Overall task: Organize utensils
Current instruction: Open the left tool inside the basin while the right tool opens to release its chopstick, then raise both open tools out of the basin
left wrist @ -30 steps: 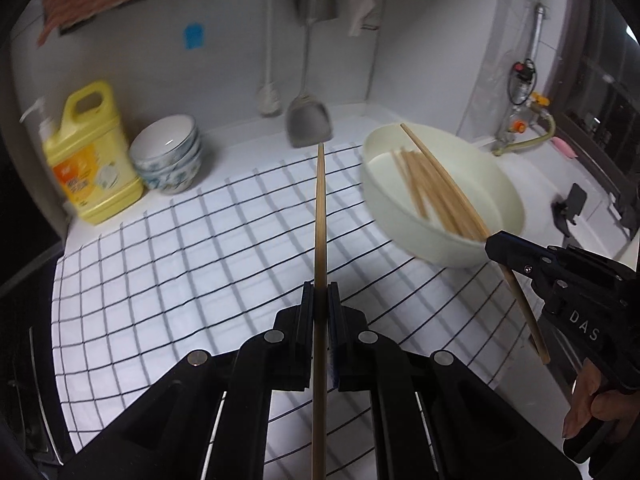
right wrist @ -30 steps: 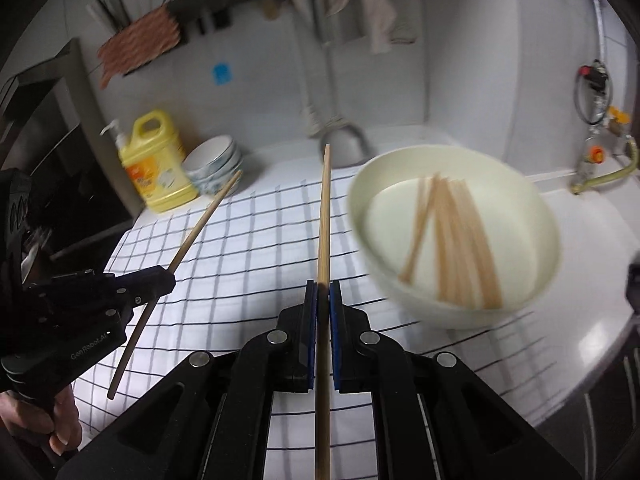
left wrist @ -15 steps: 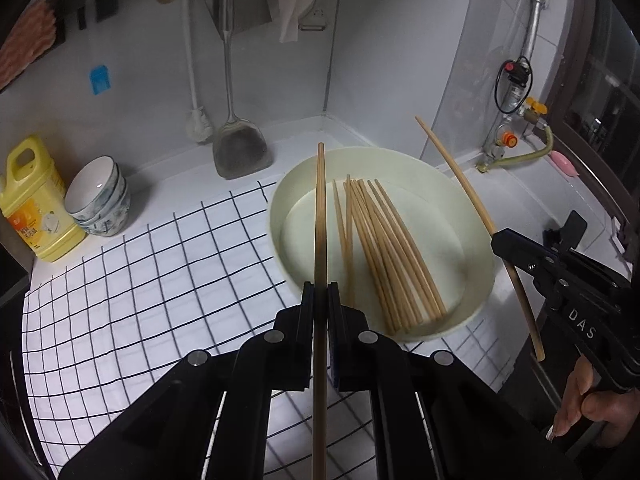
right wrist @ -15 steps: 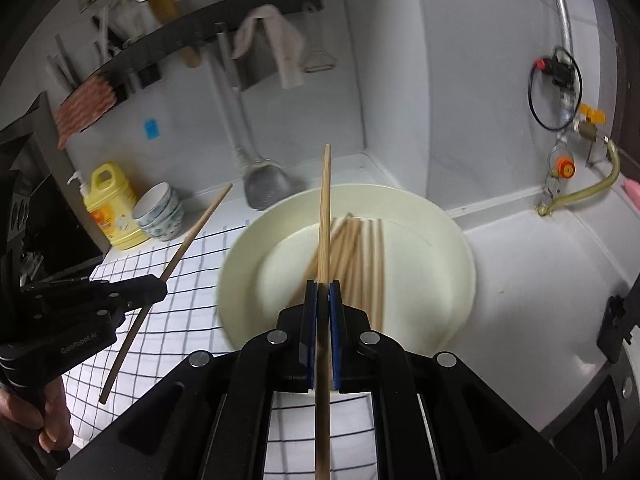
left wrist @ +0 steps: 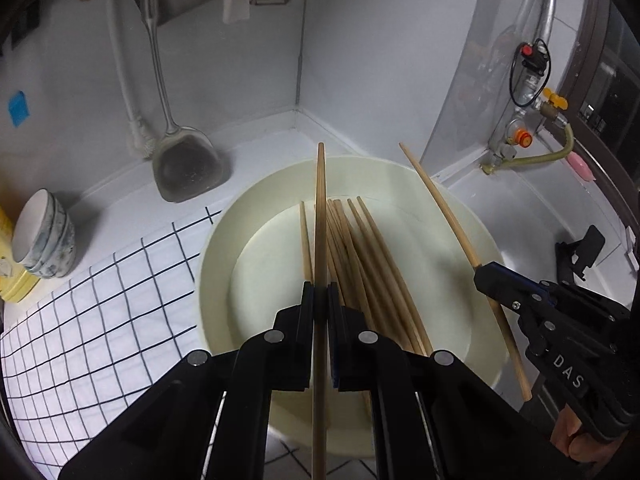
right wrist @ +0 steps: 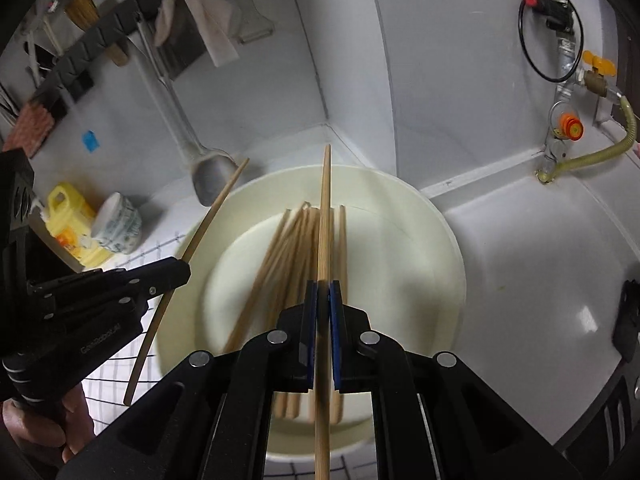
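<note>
A cream basin (left wrist: 224, 248) (right wrist: 448, 248) holds several wooden chopsticks (left wrist: 372, 264) (right wrist: 288, 248) lying side by side. My left gripper (left wrist: 320, 292) is shut on one chopstick (left wrist: 320, 216) and holds it above the basin, pointing forward. My right gripper (right wrist: 323, 290) is shut on another chopstick (right wrist: 325, 208), also above the basin. In the left wrist view the right gripper (left wrist: 480, 274) shows at the right with its chopstick (left wrist: 436, 196). In the right wrist view the left gripper (right wrist: 182, 270) shows at the left with its chopstick (right wrist: 212, 212).
A checked cloth (left wrist: 100, 312) covers the counter left of the basin. A spatula (left wrist: 184, 168) and a brush (left wrist: 136, 136) hang at the back wall. Stacked bowls (left wrist: 44, 236) and a yellow bottle (right wrist: 68, 216) stand far left. Gas valves and a hose (left wrist: 532, 148) are at the right.
Both grippers have moved right from over the checked cloth and closer to the basin, each keeping its chopstick. The basin now fills the middle of both views.
</note>
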Motion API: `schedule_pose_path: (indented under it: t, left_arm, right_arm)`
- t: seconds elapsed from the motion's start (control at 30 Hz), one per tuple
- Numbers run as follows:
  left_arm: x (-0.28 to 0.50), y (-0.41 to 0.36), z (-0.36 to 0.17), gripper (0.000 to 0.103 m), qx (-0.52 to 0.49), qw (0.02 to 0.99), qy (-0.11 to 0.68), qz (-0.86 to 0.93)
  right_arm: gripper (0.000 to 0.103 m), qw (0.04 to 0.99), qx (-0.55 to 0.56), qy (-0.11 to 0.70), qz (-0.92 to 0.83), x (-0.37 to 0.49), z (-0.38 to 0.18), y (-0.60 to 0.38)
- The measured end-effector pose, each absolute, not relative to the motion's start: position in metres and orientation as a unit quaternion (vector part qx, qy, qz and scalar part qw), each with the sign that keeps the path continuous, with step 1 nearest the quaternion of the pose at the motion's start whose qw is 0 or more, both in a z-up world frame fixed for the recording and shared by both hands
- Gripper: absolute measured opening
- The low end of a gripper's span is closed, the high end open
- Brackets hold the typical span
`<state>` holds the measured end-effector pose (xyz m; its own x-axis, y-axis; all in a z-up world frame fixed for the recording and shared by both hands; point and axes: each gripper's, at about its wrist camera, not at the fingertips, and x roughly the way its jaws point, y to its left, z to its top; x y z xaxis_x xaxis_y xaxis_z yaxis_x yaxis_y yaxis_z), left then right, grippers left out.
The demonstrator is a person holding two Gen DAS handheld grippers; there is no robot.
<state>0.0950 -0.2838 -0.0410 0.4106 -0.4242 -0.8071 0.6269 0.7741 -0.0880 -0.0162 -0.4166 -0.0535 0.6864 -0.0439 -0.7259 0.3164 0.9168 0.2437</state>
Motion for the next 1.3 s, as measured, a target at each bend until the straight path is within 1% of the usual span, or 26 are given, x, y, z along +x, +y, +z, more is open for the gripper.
schedule_pose_path:
  t: [0.23, 0.5, 0.57, 0.6, 0.63, 0.67, 0.77, 0.83, 0.9, 1.03, 1.1, 1.3]
  left_arm:
    - [0.119, -0.304, -0.066, 0.007, 0.123, 0.817, 0.464, -0.32]
    - [0.13, -0.311, -0.086, 0.008, 0.135, 0.806, 0.488, -0.306]
    - [0.131, -0.31, -0.087, 0.02, 0.135, 0.806, 0.494, -0.296]
    - [0.131, -0.308, -0.085, 0.04, 0.132, 0.808, 0.494, -0.292]
    - [0.131, -0.305, -0.082, 0.064, 0.129, 0.814, 0.49, -0.284]
    - [0.129, -0.301, -0.079, 0.069, 0.125, 0.821, 0.482, -0.28]
    - [0.124, -0.292, -0.066, 0.074, 0.118, 0.832, 0.467, -0.276]
    - [0.121, -0.285, -0.06, 0.082, 0.114, 0.834, 0.466, -0.272]
    - [0.119, -0.28, -0.053, 0.085, 0.109, 0.836, 0.465, -0.269]
    - [0.11, -0.269, -0.041, 0.089, 0.109, 0.839, 0.464, -0.262]
    - [0.107, -0.266, -0.037, 0.091, 0.108, 0.839, 0.464, -0.261]
    - [0.09, -0.252, -0.02, 0.094, 0.11, 0.844, 0.455, -0.262]
  right_arm:
    - [0.006, 0.876, 0.21, 0.423, -0.101, 0.014, -0.085, -0.426]
    - [0.006, 0.865, 0.218, 0.44, -0.105, 0.027, -0.096, -0.429]
    - [0.006, 0.865, 0.216, 0.439, -0.111, 0.026, -0.095, -0.431]
    - [0.011, 0.867, 0.215, 0.435, -0.113, 0.024, -0.094, -0.431]
    - [0.015, 0.868, 0.215, 0.434, -0.114, 0.022, -0.093, -0.432]
    - [0.018, 0.869, 0.211, 0.431, -0.117, 0.019, -0.09, -0.432]
    - [0.018, 0.872, 0.203, 0.427, -0.128, 0.011, -0.084, -0.434]
    - [0.021, 0.873, 0.205, 0.423, -0.135, 0.004, -0.079, -0.435]
    - [0.03, 0.873, 0.204, 0.419, -0.141, -0.002, -0.075, -0.434]
    - [0.037, 0.874, 0.204, 0.415, -0.147, -0.012, -0.066, -0.427]
    - [0.045, 0.876, 0.204, 0.41, -0.151, -0.019, -0.061, -0.422]
    - [0.055, 0.878, 0.201, 0.404, -0.156, -0.036, -0.045, -0.408]
